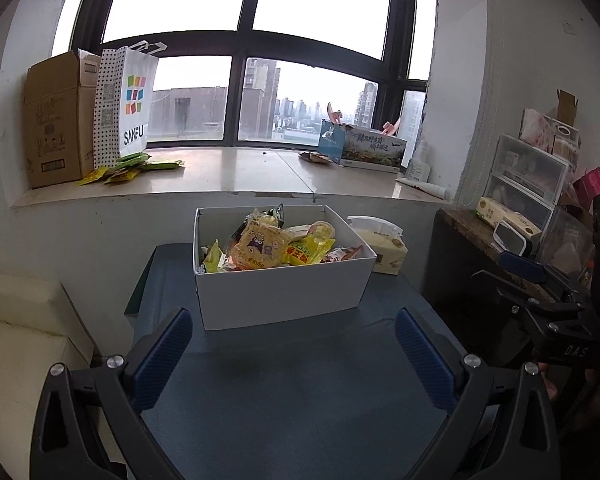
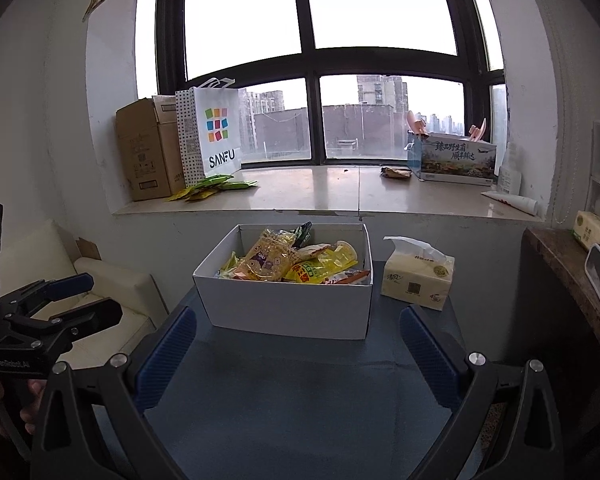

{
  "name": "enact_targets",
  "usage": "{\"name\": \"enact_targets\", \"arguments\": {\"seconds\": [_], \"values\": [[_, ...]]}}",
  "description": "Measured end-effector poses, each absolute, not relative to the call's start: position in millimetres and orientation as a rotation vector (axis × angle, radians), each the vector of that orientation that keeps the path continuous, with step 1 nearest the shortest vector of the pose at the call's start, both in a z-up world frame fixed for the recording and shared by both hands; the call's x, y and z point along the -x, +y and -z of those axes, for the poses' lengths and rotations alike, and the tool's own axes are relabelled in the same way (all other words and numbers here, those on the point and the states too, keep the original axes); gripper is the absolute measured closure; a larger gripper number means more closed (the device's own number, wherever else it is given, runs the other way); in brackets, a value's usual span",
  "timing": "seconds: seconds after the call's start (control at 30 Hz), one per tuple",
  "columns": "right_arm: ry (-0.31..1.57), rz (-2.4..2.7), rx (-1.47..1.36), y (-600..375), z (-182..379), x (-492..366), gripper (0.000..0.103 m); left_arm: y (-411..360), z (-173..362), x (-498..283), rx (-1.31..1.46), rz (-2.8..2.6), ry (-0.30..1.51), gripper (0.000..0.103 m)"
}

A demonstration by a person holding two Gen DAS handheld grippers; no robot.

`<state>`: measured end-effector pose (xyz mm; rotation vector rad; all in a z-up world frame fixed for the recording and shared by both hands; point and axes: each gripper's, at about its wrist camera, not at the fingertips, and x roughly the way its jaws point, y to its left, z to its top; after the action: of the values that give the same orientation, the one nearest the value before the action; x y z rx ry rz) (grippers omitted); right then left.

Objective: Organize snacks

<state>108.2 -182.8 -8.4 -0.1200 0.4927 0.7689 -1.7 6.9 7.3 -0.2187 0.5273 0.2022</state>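
Window (image 1: 244,36): dark-framed panes across the upper centre, overcast white sky, tower blocks beyond.
Light: flat daylight from the window.
Sill (image 1: 236,172): pale polished stone, mid-frame, running left to right.
Walls (image 1: 100,224): white, scuffed below the sill.
Sofa (image 1: 16,320): cream, lower left.
Surface (image 1: 292,400): dark blue, lower centre.
Side desk (image 1: 472,236): dark wood, right edge, carrying clear drawers (image 1: 528,184).

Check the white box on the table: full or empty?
Full: snack packets heap up to the rim of the open white box.
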Motion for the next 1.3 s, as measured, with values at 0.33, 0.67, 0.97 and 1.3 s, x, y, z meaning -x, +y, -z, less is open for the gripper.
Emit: {"name": "enact_targets", "arguments": {"seconds": [0.33, 0.67, 0.97, 1.3], "values": [[0.488, -0.772, 0.12, -184.7, 7.8, -108.1, 0.0, 4.0, -8.9, -0.9, 0.196, -0.209, 0.527, 0.0], [0.485, -0.782, 0.126, -183.1, 7.3, -106.3, 0.0, 3.0, -7.3, -1.8, 0.194, -0.204, 0.532, 0.0], [0.485, -0.788, 0.128, -181.9, 8.1, -106.6, 0.0, -0.2, -6.3, -3.1, 0.179, -0.199, 0.536, 0.0], [0.487, -0.791, 0.129, -181.9, 8.1, -106.2, 0.0, 0.6, -5.2, -3.1, 0.18, -0.2, 0.536, 0.0]]}}
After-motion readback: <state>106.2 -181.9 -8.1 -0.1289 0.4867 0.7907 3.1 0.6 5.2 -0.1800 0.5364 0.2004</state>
